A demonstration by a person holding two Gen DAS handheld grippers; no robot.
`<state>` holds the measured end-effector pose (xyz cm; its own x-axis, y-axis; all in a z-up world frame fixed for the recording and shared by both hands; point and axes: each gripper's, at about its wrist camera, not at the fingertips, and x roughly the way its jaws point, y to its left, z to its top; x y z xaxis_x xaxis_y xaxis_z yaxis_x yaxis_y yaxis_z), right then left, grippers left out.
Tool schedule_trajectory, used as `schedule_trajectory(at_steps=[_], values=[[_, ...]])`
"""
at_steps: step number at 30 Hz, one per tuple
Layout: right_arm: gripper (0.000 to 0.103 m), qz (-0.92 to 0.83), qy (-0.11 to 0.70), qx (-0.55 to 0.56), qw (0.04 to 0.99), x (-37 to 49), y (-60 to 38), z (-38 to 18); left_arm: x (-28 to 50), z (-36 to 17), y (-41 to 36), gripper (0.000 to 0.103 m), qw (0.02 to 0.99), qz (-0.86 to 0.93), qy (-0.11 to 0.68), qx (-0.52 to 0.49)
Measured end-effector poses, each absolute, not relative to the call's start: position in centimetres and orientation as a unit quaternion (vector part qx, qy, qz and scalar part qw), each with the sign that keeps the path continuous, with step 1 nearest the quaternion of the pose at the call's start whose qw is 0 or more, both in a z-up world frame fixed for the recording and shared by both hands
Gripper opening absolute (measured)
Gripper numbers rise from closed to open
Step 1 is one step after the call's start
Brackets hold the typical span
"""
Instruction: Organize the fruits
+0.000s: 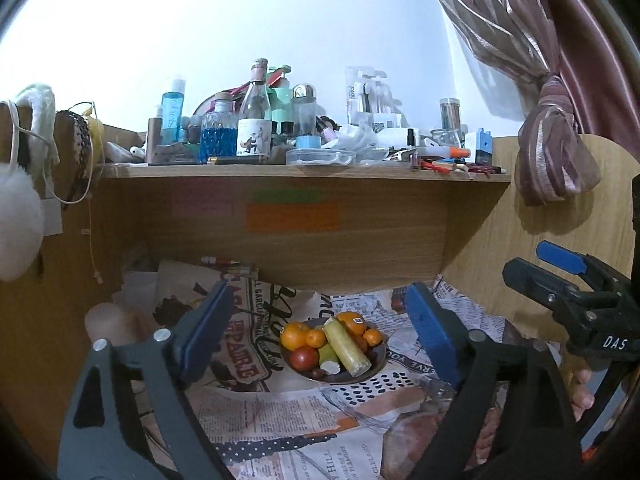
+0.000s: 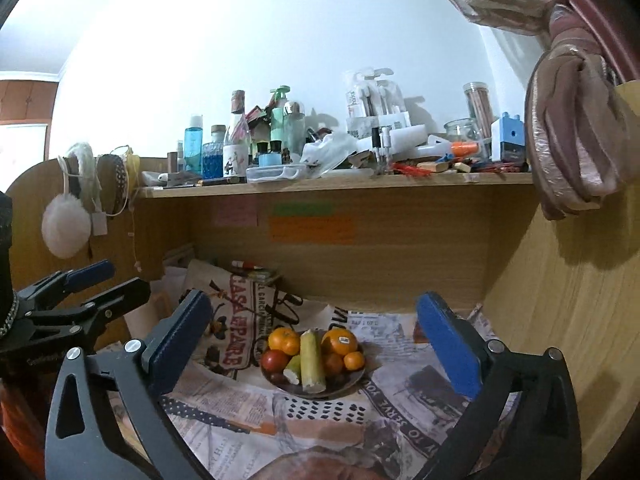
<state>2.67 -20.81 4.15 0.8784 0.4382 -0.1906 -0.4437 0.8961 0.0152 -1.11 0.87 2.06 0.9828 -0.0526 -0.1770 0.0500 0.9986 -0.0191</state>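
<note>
Left gripper and right gripper: both spread wide, nothing between pads, hovering short of the fruit.

Plate dead ahead of both, on newsprint-pattern cloth.

Piled on it: oranges, tomato, cane stalk. Already gathered; fits sorted or awaiting sorting.

Legible: "CASA" on cloth; "DAS" on right gripper body, left-wrist view.

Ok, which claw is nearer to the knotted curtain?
Right. The right claw is below and left of the knotted curtain; the left claw sits farther left, beyond the right one.
</note>
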Motion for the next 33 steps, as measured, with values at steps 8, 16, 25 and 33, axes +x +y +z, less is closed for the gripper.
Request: schedule_trajectory(at_steps=[8, 16, 25, 33], values=[[0.103, 0.228, 0.098, -0.013, 0.969, 2.6, -20.9, 4.0, -1.6, 2.0, 0.7, 0.102, 0.996, -0.021, 0.085, -0.011], [0.103, 0.225, 0.098, -0.015, 0.969, 2.6, -20.8, 3.9, -1.1, 1.9, 0.6, 0.103, 0.995, -0.025, 0.091, -0.011], [0.103, 0.226, 0.1, -0.016, 0.969, 2.8, -20.9, 3.8, -0.6, 2.0, 0.7, 0.103, 0.995, -0.029, 0.093, -0.013], [0.103, 0.223, 0.097, -0.017, 0.97, 2.8, -20.9, 3.8, -0.4, 2.0, 1.0, 0.103, 0.995, -0.031, 0.094, -0.013]])
